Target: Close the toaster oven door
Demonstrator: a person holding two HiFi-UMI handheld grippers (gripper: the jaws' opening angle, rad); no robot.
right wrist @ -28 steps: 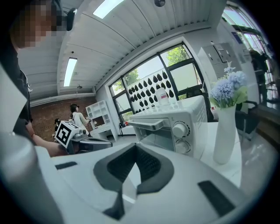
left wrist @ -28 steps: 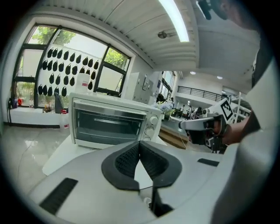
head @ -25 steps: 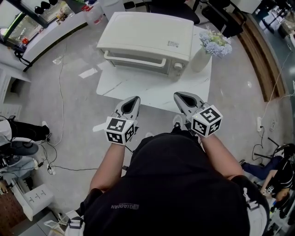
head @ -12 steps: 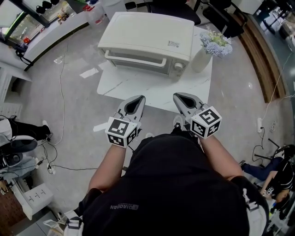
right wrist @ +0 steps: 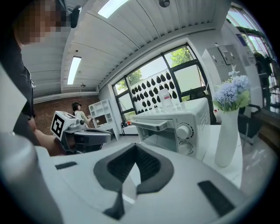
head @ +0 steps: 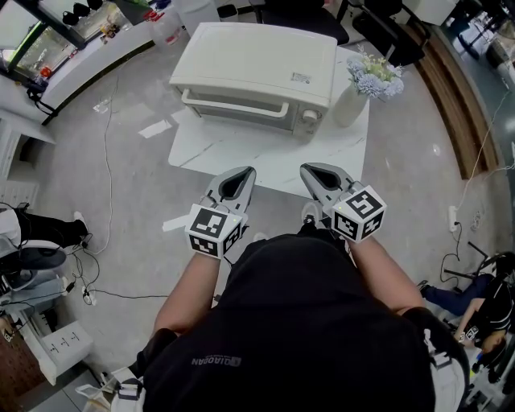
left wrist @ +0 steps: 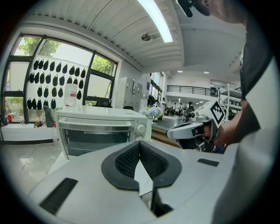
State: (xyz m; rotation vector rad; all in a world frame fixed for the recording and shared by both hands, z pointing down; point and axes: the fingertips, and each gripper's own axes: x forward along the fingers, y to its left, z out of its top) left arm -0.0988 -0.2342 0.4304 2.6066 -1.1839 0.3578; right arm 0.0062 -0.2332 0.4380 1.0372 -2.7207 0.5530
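The cream toaster oven (head: pixel 256 71) stands on a white marble table (head: pixel 241 153). Its glass door (left wrist: pixel 95 136) is up against the front, with the handle bar (head: pixel 233 108) along the top edge; I cannot tell whether it is fully shut. Both grippers hang side by side just short of the table's near edge, well away from the oven. My left gripper (head: pixel 241 174) (left wrist: pixel 139 143) is shut with nothing between its jaws. My right gripper (head: pixel 311 170) (right wrist: pixel 134 148) is likewise shut and empty. Each gripper also shows in the other's view: the right gripper (left wrist: pixel 189 130) and the left gripper (right wrist: pixel 87 136).
A white vase with pale blue flowers (head: pixel 360 87) stands on the table right of the oven. Two control knobs (head: pixel 309 118) sit at the oven's right end. Cables (head: pixel 105 169) trail over the grey floor at left, and a dark chair (head: pixel 298 14) stands behind the table.
My left gripper has shifted a little to the right and forward toward the table edge. The right gripper has edged slightly forward. The oven looks the same.
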